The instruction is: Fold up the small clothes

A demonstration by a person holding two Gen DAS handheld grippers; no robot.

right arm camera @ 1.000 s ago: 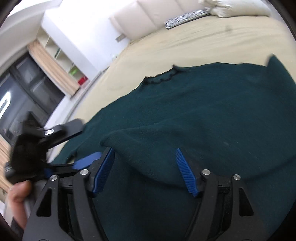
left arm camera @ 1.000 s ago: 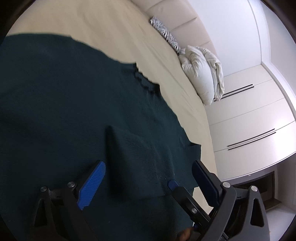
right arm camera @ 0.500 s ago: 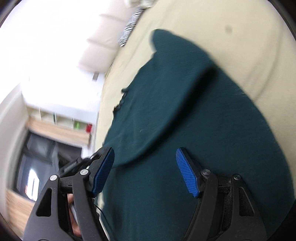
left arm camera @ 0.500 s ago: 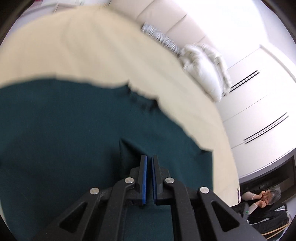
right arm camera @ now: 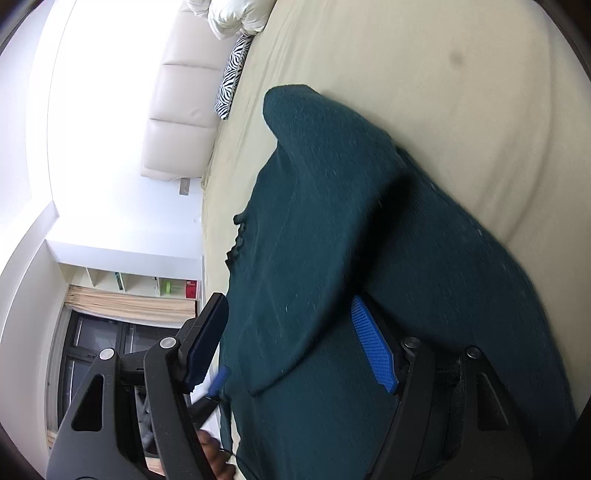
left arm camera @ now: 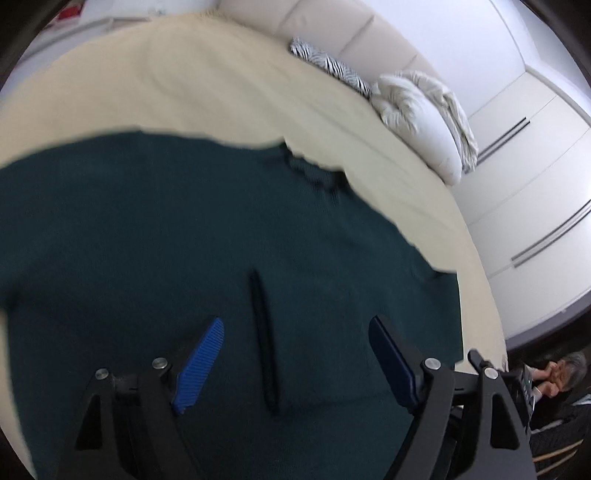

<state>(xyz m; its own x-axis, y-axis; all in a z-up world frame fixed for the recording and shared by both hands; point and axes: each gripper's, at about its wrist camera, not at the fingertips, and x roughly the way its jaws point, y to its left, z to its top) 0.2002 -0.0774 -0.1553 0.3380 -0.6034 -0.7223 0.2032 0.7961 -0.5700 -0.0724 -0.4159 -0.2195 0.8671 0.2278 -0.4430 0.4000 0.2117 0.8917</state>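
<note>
The left tool [left arm camera: 295, 354] is opening, released, over the green sweater [left arm camera: 147, 229] on the bed [left arm camera: 221, 85]. The right tool [right arm camera: 291, 343] gapes around a sweater fold, not gripping it.

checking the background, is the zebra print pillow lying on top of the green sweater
No, the zebra print pillow lies far up the bed by the headboard, well apart from the green sweater.
</note>
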